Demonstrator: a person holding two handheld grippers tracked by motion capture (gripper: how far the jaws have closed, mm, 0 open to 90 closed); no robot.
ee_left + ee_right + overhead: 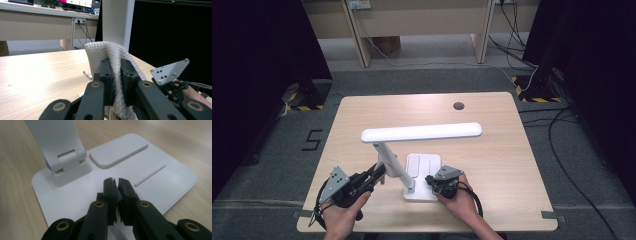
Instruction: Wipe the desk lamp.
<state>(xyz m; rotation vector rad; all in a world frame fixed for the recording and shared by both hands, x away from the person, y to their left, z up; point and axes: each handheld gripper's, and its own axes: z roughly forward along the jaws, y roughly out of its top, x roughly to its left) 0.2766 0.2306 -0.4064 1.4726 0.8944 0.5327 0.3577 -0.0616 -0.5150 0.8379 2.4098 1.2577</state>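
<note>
- My left gripper [116, 75] has its jaws squeezed together on a white cloth [105, 53] with a bumpy pattern. The cloth sticks up above the jaws and hangs down under them.
- From above, my left gripper [374, 176] is at about 7 o'clock on the wooden table [492, 150]. Its tips are right against the slanted arm of the white desk lamp [384, 157].
- My left hand [343, 216] holds that gripper from below.
- My right gripper [115, 183] has its jaws almost shut. Only a thin gap is left, and nothing is between them.
- The tips hang over the lamp base [162, 185]. I cannot tell if they touch it.
- On the base, a ribbed pad [118, 152] sits past the tips at 12 o'clock, a thin raised line [149, 175] lies at 2 o'clock, and the lamp's hinge [68, 162] stands at 10 o'clock.
- From above, my right gripper [432, 180] is at 6 o'clock on the table, at the right edge of the lamp base [422, 167]. My right hand [457, 200] holds it.
- The lamp's long white light bar [422, 132] lies flat across the middle of the table, above the base.
- A small dark hole [458, 106] is in the table at 12 o'clock.
</note>
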